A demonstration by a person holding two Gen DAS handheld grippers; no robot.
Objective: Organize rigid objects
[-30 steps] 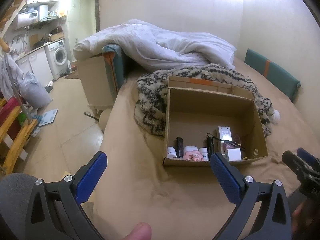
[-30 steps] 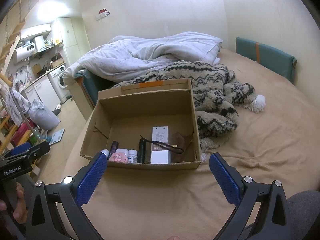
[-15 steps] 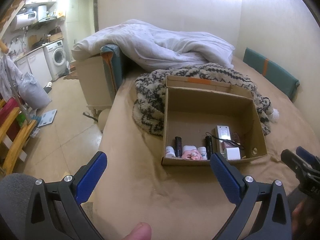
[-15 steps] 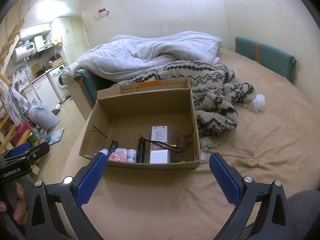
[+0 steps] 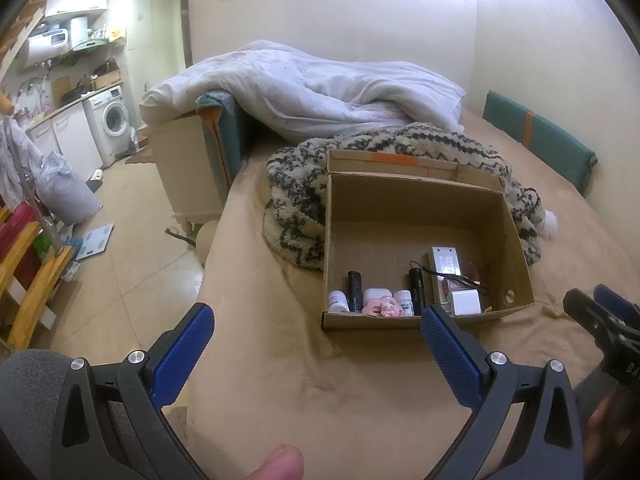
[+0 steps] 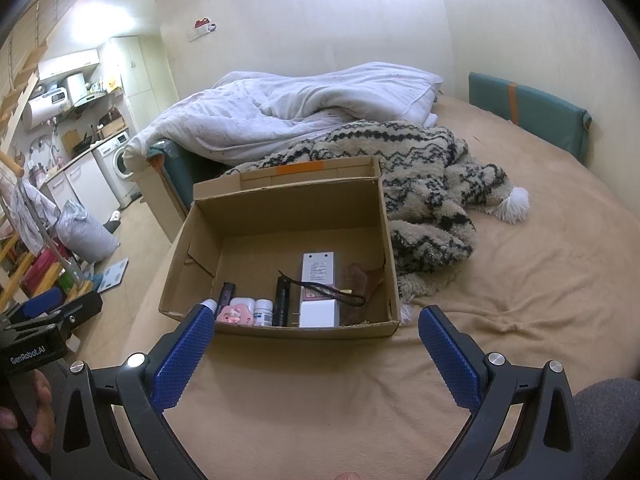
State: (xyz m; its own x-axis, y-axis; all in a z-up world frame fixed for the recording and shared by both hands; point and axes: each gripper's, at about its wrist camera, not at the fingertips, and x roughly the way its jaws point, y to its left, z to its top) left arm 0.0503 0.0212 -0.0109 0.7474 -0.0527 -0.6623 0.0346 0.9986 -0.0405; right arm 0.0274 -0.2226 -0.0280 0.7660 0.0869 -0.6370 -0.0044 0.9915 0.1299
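Overall: bedroom with kitchen corner at far left, washing machine (image 5: pixel 114 118) under counter. Bed (image 6: pixel 540 280), tan sheet, carries white duvet (image 6: pixel 304 108) at far edge, patterned blanket (image 6: pixel 432 184) beside it. Cardboard box (image 6: pixel 280 204) near bed's near-left edge, touching blanket; small items lined along its near wall: white adapter (image 6: pixel 319 313), black flashlight (image 6: pixel 282 300), pink toy (image 6: pixel 231 315). Left gripper (image 5: pixel 316 340) and right gripper (image 6: pixel 316 340): jaws apart, nothing held, short of box.

The cardboard box (image 6: pixel 280 216) is plain brown with an orange tape strip (image 6: pixel 300 169) on its back flap. Behind it lies a cream blanket (image 6: pixel 432 184) with black zigzag bands and a white pompom (image 6: pixel 513 205). The sheet (image 6: pixel 520 280) is tan, the duvet (image 6: pixel 304 108) white, the cushion (image 6: pixel 532 110) teal with 1 orange stripe. Both grippers' pads (image 6: pixel 184 360) are textured blue.
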